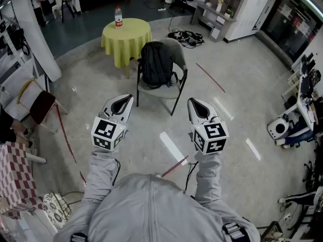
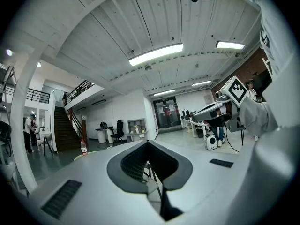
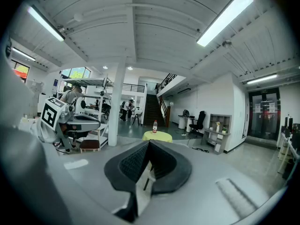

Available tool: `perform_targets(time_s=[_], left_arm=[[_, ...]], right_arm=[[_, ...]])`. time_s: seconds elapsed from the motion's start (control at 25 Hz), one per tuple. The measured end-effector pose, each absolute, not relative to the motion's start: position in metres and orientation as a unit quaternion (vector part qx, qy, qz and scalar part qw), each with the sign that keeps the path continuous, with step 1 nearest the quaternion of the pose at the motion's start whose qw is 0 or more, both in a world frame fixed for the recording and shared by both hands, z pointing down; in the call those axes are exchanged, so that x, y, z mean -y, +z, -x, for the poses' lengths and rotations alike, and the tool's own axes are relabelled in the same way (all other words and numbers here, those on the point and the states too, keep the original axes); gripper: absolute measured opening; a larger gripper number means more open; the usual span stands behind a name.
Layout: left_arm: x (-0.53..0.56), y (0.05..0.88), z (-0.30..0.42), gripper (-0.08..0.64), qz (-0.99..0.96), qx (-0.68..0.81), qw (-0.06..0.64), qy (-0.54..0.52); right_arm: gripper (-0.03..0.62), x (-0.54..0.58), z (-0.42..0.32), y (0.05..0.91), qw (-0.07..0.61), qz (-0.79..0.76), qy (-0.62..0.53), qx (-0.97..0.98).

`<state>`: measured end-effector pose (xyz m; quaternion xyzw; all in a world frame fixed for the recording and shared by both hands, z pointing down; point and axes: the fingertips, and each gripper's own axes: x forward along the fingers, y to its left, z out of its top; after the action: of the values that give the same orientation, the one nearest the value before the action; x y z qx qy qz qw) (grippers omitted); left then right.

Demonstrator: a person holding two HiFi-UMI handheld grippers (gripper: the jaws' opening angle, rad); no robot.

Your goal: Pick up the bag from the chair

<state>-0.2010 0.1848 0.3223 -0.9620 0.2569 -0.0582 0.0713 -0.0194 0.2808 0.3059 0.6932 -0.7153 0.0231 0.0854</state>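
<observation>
Left gripper (image 1: 126, 101) and right gripper (image 1: 196, 105): level with each other in front of the body, at 11 and 1 o'clock. Both have their jaws pressed together with nothing between them; each gripper's own view shows the pads meeting at the tip. Both are well apart from the target. Floor (image 1: 166, 145): pale and glossy, bare between the person and the seat except for a red tape line (image 1: 174, 166) near 12 o'clock. There is open walking room straight ahead. Chair with dark red seat (image 1: 43, 106) and checked cloth (image 1: 14, 173): at 9 o'clock, the nearest edges on the left flank. Black backpack (image 1: 156, 63): at 12 o'clock, upright on the seat of the grey armchair (image 1: 169, 91), leaning on its backrest between black armrests (image 1: 139, 69). Risks, as judged: jaws that arrive unopened would butt the soft fabric and tip the pack. A pinch on loose cloth rather than a firm loop would likely slip under load. What seems a strap (image 1: 174, 77) hanging at the pack's right may snag an armrest and drag the seat. Round table with yellow cloth (image 1: 126, 34) and bottle (image 1: 118, 17): at 11 o'clock, close behind; a rearward shove could topple the bottle. Cable tangle (image 1: 184, 36): at 1 o'clock beyond, a trip hazard on a right-hand approach. White pillar (image 1: 33, 29) at 10 o'clock and desks (image 1: 305, 92) at 3 o'clock: well apart.
</observation>
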Motion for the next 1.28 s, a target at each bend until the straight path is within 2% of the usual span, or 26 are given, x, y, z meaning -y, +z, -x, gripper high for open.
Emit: perform_targets(time_s=[0.32, 0.72, 0.84, 1.08, 1.28], left_arm=[[-0.184, 0.32, 0.179, 0.005, 0.959, -0.267, 0.082, -0.057], [-0.19, 0.335, 0.159, 0.006, 0.953, -0.283, 0.074, -0.072], [-0.185, 0.344, 0.154, 0.006, 0.953, -0.285, 0.066, -0.08], [-0.172, 0.36, 0.133, 0.006, 0.957, -0.271, 0.058, -0.088], [-0.134, 0.366, 0.119, 0.005, 0.957, -0.28, 0.024, -0.069]], right_arm=[[0.011, -0.28, -0.003, 0.309, 0.071, -0.686, 0.016, 0.724], [0.011, -0.282, -0.029, 0.331, 0.09, -0.673, 0.024, 0.733], [0.011, -0.276, -0.032, 0.341, 0.108, -0.667, 0.029, 0.737], [0.011, -0.259, -0.053, 0.352, 0.093, -0.668, 0.049, 0.737], [0.009, -0.225, -0.063, 0.356, 0.095, -0.663, 0.044, 0.741]])
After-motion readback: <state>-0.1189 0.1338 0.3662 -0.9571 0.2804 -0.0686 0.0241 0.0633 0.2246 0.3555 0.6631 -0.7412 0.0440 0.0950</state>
